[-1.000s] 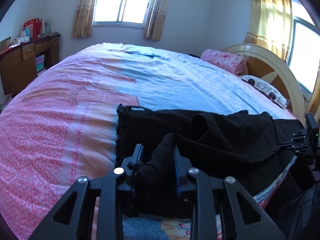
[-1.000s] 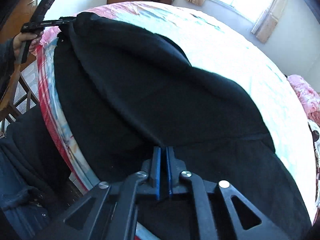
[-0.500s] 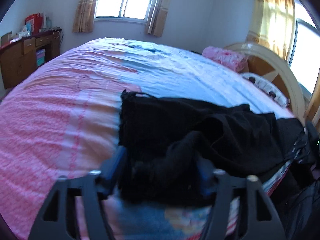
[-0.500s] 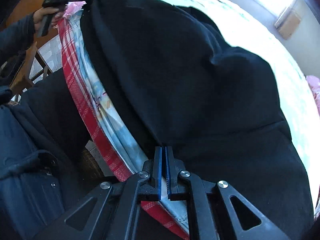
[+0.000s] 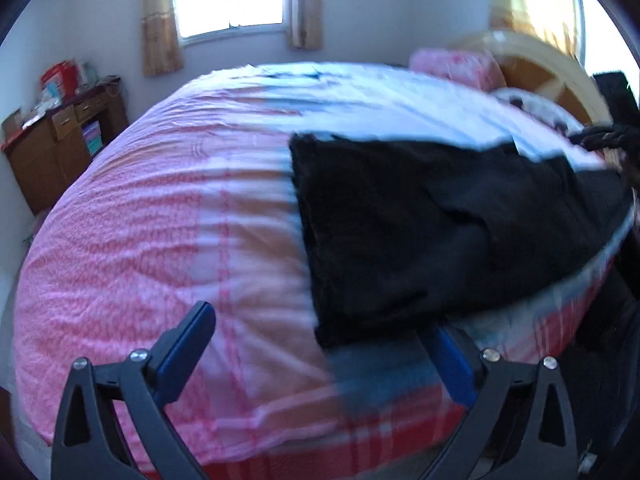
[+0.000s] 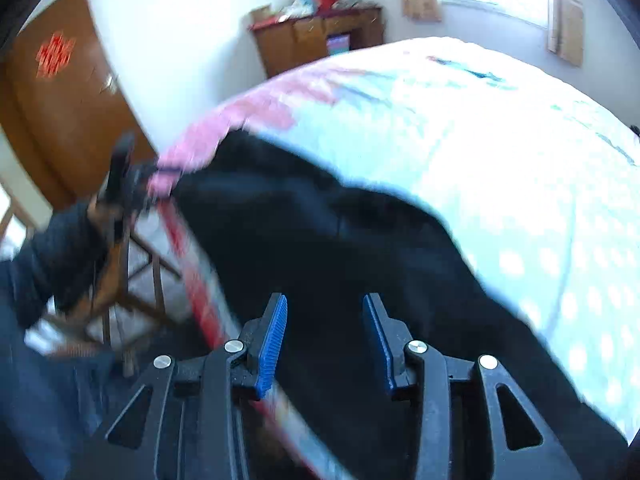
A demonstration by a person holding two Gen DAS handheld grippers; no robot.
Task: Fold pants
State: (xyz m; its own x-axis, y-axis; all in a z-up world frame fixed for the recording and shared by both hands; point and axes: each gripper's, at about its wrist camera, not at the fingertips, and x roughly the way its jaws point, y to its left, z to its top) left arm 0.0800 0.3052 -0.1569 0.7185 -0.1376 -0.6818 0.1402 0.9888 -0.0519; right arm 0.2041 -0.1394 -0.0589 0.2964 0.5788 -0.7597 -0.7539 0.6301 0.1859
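With the black pants lying along the near edge of the bed and both the left tool and right tool spread empty, each should probably pinch an outer edge squarely before folding.

Left wrist view looks low across the bed toward the window; right wrist view faces along its near edge; both share the black pants.
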